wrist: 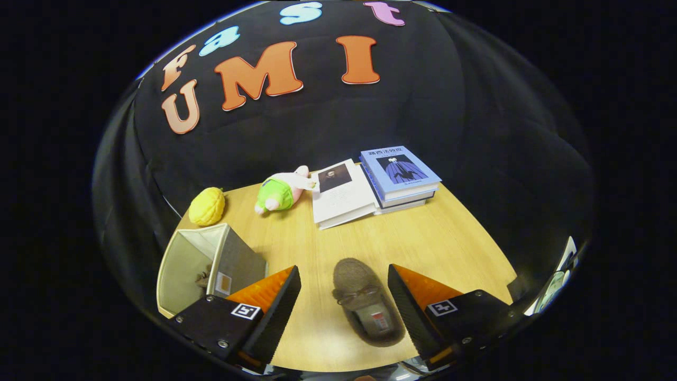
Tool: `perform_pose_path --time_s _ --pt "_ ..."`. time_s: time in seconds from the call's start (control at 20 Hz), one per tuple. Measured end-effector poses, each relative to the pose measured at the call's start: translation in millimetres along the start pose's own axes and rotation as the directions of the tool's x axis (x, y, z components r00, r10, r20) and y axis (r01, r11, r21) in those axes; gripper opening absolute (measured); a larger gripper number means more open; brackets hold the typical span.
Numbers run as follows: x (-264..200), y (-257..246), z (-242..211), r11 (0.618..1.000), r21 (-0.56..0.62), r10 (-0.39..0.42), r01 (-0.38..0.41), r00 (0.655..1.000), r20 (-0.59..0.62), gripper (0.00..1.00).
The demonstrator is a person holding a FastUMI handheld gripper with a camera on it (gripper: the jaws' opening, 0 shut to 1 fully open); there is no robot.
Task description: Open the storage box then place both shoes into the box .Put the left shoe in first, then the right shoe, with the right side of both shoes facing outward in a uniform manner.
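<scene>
- gripper view: the gripper (344, 288) has its two fingers spread wide apart, with nothing pinched; neither finger touches anything.
- a brown slipper-style shoe (365, 301) with a small bow on its top lies flat on the wooden table (449, 243), in the gap between the fingers and nearer the right one; its toe points away from the gripper and its opening faces up.
- the storage box (211, 264) stands just beside the left finger, its opening facing up and its grey side wall turned towards the shoe; something small and dark lies inside it, too dim to name for sure.
- beyond the box, at the table's far edge, sits a yellow knobbly toy (207, 206).
- near that, further along the far edge, lies a pink and green plush toy (280, 191), touching or almost touching an open book (341, 198).
- a stack of books (402, 177) with a blue cover on top rests just beside the open book, partly over its right-hand page.
</scene>
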State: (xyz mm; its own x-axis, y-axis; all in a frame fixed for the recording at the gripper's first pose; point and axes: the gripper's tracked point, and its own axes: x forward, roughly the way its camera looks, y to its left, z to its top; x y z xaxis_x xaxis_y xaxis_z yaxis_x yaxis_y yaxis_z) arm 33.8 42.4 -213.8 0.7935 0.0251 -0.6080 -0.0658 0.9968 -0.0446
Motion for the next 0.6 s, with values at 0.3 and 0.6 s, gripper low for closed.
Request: perform_pose_path --time_s 0.3,0.6 --pt "3 -28 -26 0.999 -0.026 -0.034 0.033 0.999 -0.038 0.99" --pt "13 -53 -66 0.994 -0.092 -0.068 0.059 0.992 -0.105 0.99"
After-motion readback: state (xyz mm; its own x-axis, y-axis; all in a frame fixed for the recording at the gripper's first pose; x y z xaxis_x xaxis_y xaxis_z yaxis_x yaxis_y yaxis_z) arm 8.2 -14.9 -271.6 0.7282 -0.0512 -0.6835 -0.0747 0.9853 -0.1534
